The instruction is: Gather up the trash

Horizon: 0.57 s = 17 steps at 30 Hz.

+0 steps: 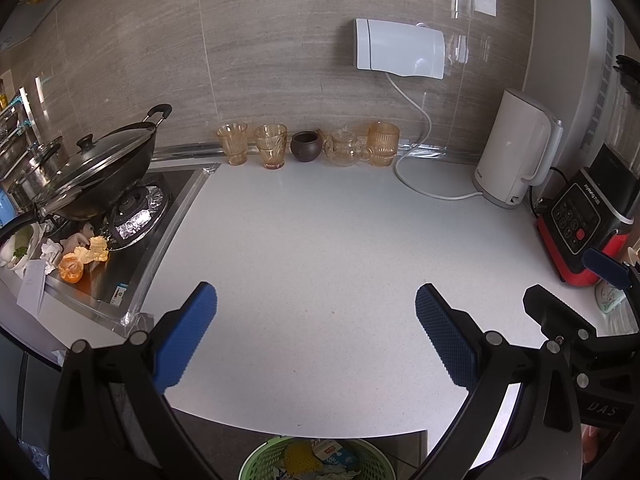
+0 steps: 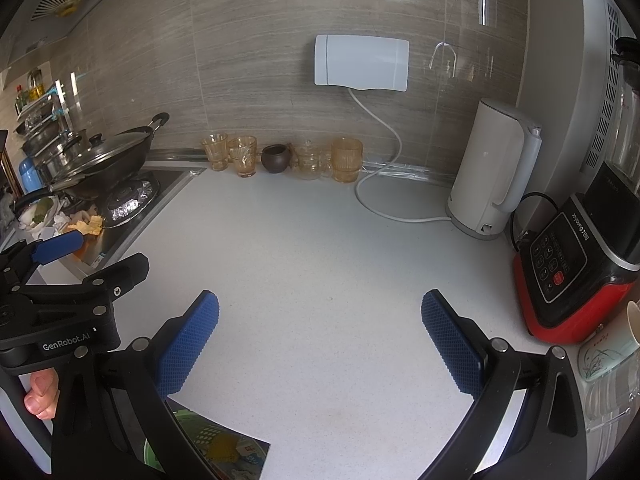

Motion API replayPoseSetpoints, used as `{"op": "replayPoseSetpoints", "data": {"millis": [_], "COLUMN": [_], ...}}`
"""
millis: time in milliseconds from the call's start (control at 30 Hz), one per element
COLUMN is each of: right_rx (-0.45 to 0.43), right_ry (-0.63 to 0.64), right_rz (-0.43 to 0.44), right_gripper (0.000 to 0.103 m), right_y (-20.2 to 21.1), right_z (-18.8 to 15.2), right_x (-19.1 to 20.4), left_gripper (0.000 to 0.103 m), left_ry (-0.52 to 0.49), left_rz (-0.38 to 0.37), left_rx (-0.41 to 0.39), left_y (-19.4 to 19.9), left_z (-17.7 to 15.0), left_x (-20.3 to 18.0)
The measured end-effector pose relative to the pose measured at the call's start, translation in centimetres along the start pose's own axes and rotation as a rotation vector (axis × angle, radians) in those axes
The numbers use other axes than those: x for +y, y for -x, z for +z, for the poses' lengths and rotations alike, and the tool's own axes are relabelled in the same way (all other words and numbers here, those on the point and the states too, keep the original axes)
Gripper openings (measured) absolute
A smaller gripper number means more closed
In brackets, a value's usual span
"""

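Scene: You hold both grippers side by side over a white desk (image 1: pixel 320 260), looking toward the tiled back wall.
Left gripper (image 1: pixel 316 332): Its blue pads stand wide apart with nothing between them.
Right gripper (image 2: pixel 320 340): Also spread wide and carrying nothing; it hangs just right of your left one.
Trash: Orange peel (image 1: pixel 72 268), yellowish scraps (image 1: pixel 96 250) and crumpled tissue (image 1: pixel 50 254) lie in a loose heap on the steel stove top (image 1: pixel 104 284), at the front edge, beside the foil-wrapped burner (image 1: pixel 138 210) and under the lidded wok (image 1: pixel 100 168).
Bin: A green basket (image 1: pixel 260 460) sits on the floor below the desk's front edge, directly under your left gripper, with wrappers and scraps already in it.
Key relation: The heap lies well to the left of both grippers and a little ahead. Your left gripper is plainly the nearer one; the right would have to cross over it. The heap runs roughly along the stove's front edge, so no single piece offers a clear long axis from here.
Judgement: The desk before you looks cleared, so the stove heap seems the next target. Swing left, take the orange peel first, and mind the wok handle above.
Left alone: The amber glasses (image 1: pixel 252 144), kettle (image 1: pixel 516 148) and red blender (image 1: pixel 584 228) along the back and right are not trash.
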State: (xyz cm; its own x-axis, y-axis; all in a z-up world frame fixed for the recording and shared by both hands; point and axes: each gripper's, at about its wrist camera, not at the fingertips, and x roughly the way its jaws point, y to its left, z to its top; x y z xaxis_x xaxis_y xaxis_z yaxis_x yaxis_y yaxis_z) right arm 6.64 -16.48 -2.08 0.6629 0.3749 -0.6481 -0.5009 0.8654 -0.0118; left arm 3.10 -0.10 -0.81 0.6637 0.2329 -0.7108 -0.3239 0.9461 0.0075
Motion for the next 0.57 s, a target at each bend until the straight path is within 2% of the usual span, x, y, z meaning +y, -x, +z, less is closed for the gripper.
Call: {"op": "replayPoseSetpoints", "data": {"millis": [333, 567], "right_rx": [0.003, 0.005], "right_ry": [-0.002, -0.008], "right_rz": [0.0, -0.002], "right_gripper": [0.101, 0.101], "right_y": [-0.01, -0.12], "right_z": [-0.1, -0.17], "right_x": [-0.05, -0.32], "left_gripper": [0.095, 0.095], "left_ry": [-0.009, 0.041], "left_rz": [0.015, 0.014], "left_rx": [-0.004, 0.028], "left_y": [-0.38, -0.94], "left_z": [-0.17, -0.24], "left_x": [-0.09, 0.82]}}
